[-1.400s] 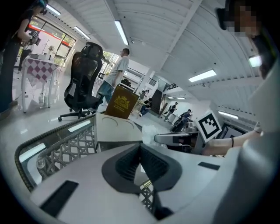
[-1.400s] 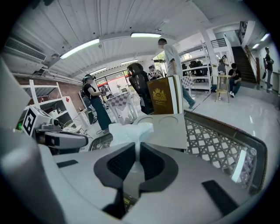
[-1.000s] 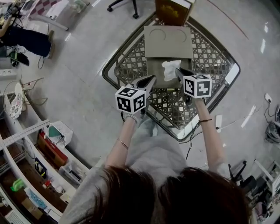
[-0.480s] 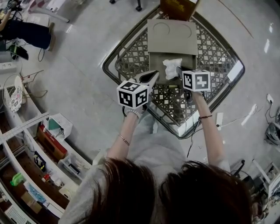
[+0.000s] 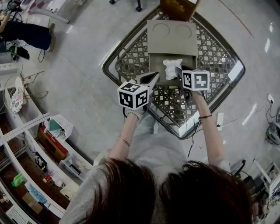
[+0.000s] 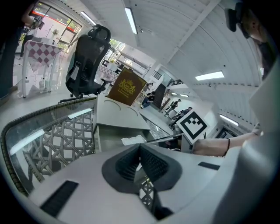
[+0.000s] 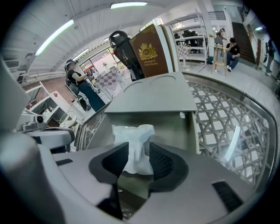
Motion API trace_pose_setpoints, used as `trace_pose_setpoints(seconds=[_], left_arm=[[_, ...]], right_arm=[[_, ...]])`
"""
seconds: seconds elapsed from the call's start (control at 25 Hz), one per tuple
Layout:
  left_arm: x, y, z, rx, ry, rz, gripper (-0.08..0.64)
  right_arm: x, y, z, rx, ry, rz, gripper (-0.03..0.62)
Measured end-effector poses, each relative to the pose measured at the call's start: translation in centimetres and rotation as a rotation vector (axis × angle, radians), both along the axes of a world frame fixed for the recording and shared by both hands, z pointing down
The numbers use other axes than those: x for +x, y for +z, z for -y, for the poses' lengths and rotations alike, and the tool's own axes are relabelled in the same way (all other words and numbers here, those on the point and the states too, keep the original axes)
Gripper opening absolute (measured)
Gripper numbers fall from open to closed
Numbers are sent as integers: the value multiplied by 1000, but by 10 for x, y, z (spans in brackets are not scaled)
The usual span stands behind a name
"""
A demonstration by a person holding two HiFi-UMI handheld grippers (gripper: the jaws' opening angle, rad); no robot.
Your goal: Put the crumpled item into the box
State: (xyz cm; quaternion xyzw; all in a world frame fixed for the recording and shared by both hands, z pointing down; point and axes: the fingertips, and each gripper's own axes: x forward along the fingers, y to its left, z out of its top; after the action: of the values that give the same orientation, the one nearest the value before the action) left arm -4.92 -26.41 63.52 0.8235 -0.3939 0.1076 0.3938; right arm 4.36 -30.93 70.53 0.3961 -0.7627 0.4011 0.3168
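Now | right gripper [image 7: 139, 151] clamped on tissue [image 7: 133, 132], hanging over the open box [image 7: 173, 127] (lid [image 7: 153, 94] back) | I'd just release | left gripper [image 6: 140, 151] closed, empty, alongside.

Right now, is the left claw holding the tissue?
No, the tissue sits pinched in the right claw; the left claw is shut with nothing between its jaws.

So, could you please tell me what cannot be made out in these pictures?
- Bottom of the open grey cardboard box: hidden in the right gripper view by the white crumpled tissue and the right gripper.
- Tissue's lower end: hidden there between the jaws.
- Brown gold-crested carton: cut off by the head view's top edge.
- Box's front: hidden in the left gripper view by the left gripper body.
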Motion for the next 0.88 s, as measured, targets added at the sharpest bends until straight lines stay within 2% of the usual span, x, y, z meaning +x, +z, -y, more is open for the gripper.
trace_pose_setpoints(seconds=[0.12, 0.4, 0.6, 0.88], left_arm=[[1, -1, 1, 1, 2, -1, 17], [0, -9, -2, 17, 10, 6, 17], [-1, -18, -5, 39, 15, 19, 17], [1, -37, -12, 78, 23, 15, 17]], right_arm=[[1, -1, 1, 9, 10, 4, 164], [6, -15, -3, 38, -1, -5, 162], [9, -28, -7, 90, -36, -27, 69], [14, -54, -19, 141, -39, -7, 26]])
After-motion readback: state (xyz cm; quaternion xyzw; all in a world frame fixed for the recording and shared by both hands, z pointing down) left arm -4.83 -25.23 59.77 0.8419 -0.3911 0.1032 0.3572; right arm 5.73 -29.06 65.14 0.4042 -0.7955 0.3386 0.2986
